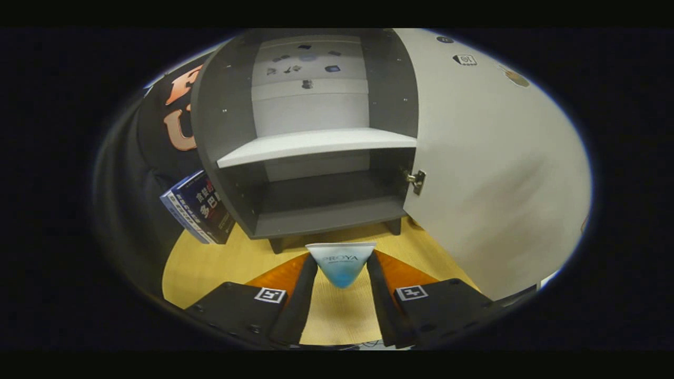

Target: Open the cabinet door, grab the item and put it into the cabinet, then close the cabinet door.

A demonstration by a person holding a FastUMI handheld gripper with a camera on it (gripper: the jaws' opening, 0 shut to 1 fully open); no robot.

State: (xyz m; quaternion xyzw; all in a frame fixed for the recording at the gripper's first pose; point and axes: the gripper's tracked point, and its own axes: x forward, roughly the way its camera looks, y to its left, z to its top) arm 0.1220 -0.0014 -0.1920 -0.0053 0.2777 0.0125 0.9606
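Wooden surface [210, 268]; cabinet [310, 158] open, door [489, 173] swung right. Hand-held gripper [341, 263] clamps tube [341, 263] before cabinet. Advise level entry onto cabinet's lower floor, clear of the shelf [316, 145].

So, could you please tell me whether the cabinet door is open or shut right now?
Open. The cabinet door is swung wide on its hinge, baring the shelf and the empty lower compartment. The gripper is shut on the small box.
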